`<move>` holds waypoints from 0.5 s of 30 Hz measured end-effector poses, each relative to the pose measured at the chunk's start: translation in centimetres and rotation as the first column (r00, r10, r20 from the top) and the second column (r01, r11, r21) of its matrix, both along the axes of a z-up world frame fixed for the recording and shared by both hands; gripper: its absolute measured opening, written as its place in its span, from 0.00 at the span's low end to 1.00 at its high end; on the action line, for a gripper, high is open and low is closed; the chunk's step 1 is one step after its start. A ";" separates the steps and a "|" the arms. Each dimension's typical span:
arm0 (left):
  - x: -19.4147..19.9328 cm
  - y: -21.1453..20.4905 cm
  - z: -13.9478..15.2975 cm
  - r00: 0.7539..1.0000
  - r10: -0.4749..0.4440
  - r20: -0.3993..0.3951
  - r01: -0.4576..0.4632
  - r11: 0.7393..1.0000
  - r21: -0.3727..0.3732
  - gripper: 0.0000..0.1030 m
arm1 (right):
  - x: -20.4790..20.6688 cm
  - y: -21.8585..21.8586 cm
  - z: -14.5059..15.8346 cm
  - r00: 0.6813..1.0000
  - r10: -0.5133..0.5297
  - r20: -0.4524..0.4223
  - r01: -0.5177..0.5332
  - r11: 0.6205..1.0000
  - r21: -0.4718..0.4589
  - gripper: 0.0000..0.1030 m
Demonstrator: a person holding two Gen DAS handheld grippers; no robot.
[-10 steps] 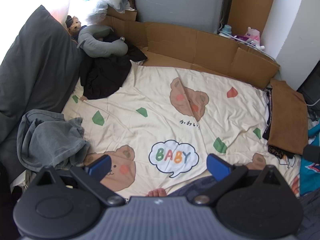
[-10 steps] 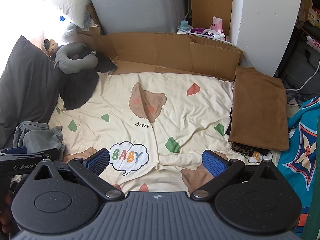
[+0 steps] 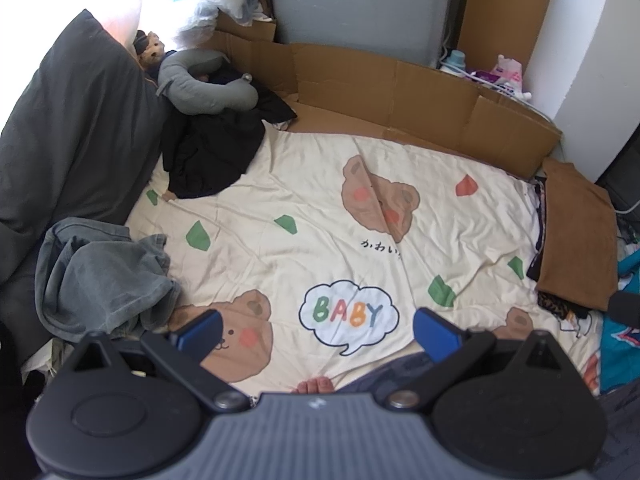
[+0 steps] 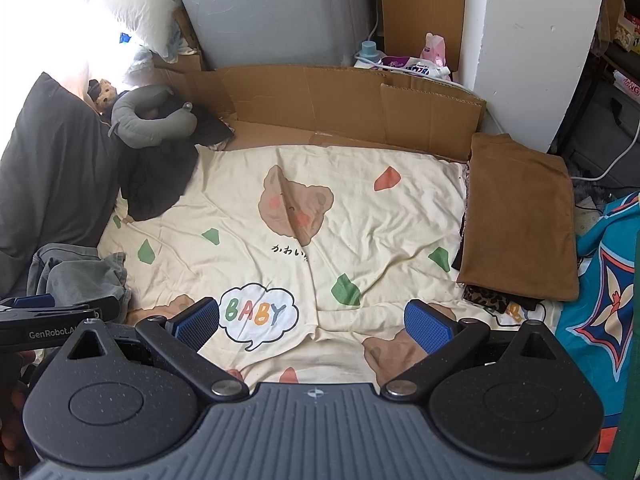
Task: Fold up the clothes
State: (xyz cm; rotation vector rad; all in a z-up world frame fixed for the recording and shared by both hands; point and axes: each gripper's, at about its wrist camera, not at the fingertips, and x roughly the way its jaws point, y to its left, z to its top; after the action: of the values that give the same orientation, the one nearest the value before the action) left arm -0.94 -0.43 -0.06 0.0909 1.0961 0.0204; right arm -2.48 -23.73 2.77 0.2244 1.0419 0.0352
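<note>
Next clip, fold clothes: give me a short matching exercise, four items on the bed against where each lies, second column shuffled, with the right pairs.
Items:
1. brown folded cloth
2. grey crumpled garment
3. black garment
4. neck pillow

Places:
A. far left corner, on top of the dark clothes
B. right edge of the bed, on top of a stack
C. near left, beside the dark pillow
D. far left, partly on the bear-print sheet

Pairs: 1-B, 2-C, 3-D, 4-A
</note>
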 end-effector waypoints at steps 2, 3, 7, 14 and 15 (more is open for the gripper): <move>-0.2 -0.1 0.0 1.000 -0.001 0.001 0.001 1.000 0.001 0.99 | 0.0 0.0 0.0 1.000 0.000 -0.001 0.000 1.000 0.001 0.99; -0.1 -0.1 0.0 1.000 -0.001 0.000 0.001 1.000 0.001 0.99 | 0.0 0.0 0.0 1.000 0.000 -0.002 0.000 1.000 0.001 0.99; 0.4 0.1 -0.1 1.000 0.004 -0.007 -0.005 1.000 -0.005 0.99 | 0.0 0.0 0.0 1.000 0.001 -0.004 -0.001 1.000 0.001 0.99; 0.8 0.3 -0.2 1.000 0.007 -0.014 -0.007 1.000 -0.011 0.99 | 0.0 0.0 -0.1 1.000 -0.001 -0.003 0.001 1.000 -0.003 0.99; 0.9 0.3 -0.2 1.000 0.007 -0.015 -0.007 1.000 -0.012 0.99 | 0.0 0.0 -0.1 1.000 -0.001 -0.004 0.001 1.000 -0.003 0.99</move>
State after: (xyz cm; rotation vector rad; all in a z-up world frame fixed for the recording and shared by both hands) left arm -0.08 -0.15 -0.23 0.0760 1.1118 0.0193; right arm -2.48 -23.70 2.69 0.2223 1.0457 0.0328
